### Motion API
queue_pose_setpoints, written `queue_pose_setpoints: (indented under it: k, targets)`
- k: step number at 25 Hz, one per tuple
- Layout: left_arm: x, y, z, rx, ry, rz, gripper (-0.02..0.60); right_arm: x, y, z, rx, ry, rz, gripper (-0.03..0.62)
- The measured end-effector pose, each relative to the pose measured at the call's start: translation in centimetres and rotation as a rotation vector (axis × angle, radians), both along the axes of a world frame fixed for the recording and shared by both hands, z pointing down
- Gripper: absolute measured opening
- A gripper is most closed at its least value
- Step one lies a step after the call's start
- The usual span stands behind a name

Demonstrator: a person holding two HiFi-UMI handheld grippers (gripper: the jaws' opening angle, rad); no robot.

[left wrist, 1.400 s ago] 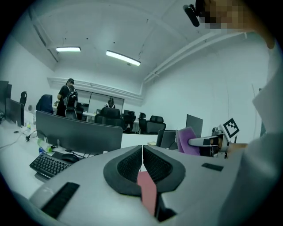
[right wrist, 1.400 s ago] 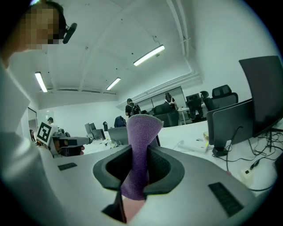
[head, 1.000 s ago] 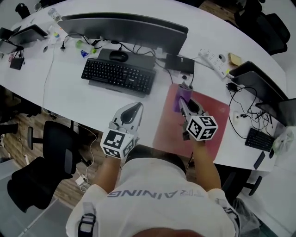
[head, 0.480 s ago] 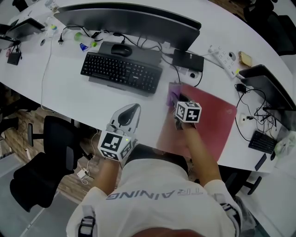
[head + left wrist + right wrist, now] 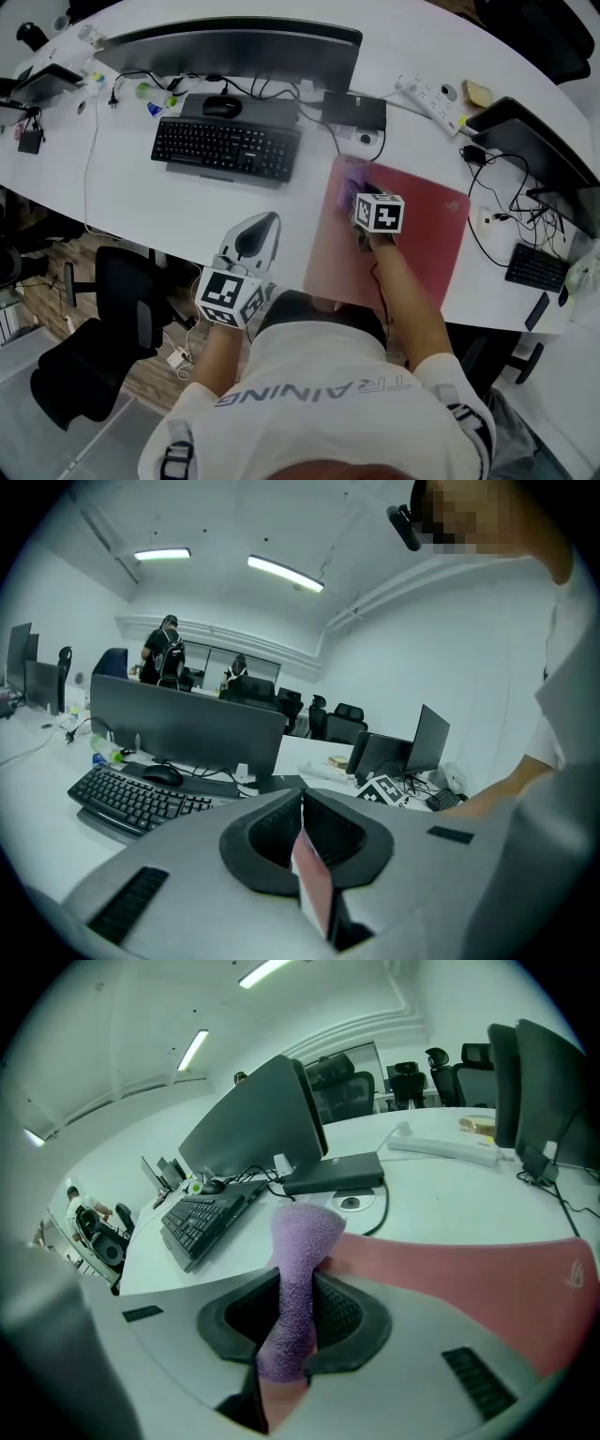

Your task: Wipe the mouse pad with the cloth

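My right gripper [image 5: 364,197] has pushed forward, dragging the fuzzy purple cloth [image 5: 298,1269] clamped in its jaws to the flat red mouse pad's [image 5: 422,234] far-left corner, so wiping is under way. My left gripper [image 5: 265,223] idles beside the pad, jaws together on nothing.

Ahead of me a black keyboard [image 5: 225,148] lies on the white tabletop [image 5: 169,202], a mouse [image 5: 221,106] just behind it beneath a wide monitor [image 5: 234,47]; a power strip [image 5: 429,97] lies to my right, near a laptop [image 5: 525,141].
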State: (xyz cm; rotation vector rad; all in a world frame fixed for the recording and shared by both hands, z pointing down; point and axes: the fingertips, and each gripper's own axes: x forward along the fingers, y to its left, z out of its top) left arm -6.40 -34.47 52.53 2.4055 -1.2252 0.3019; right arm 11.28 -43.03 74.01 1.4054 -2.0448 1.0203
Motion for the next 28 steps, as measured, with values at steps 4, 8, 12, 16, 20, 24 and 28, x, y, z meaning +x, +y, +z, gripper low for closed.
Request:
queue_pose_setpoints:
  k: [4, 8, 12, 16, 20, 24, 28]
  targets:
    - [2.9, 1.1, -0.6, 0.003, -0.003, 0.011, 0.035, 4.1, 1.3, 0.3, -0.011, 0.013, 0.038, 0.098]
    - [6.3, 1.9, -1.7, 0.011, 0.007, 0.021, 0.035, 9.0, 2.5, 0.2, -0.021, 0.026, 0.070, 0.098]
    - [10.0, 2.7, -2.5, 0.027, 0.001, 0.039, 0.035, 14.7, 3.4, -0.3, -0.025, 0.047, 0.112, 0.098]
    - [13.6, 3.3, -3.0, 0.038, -0.002, 0.059, 0.035, 20.2, 4.5, 0.0, -0.028, 0.070, 0.147, 0.098]
    - [16.6, 4.1, -3.3, 0.044, -0.008, 0.079, 0.035, 25.1, 5.9, 0.2, -0.032, 0.077, 0.198, 0.098]
    - [19.2, 4.6, -3.7, 0.054, -0.011, 0.091, 0.035, 29.0, 7.2, 0.2, -0.031, 0.100, 0.214, 0.098]
    - [21.0, 5.4, -4.1, 0.065, -0.019, 0.098, 0.035, 32.4, 8.4, 0.2, -0.031, 0.101, 0.247, 0.098]
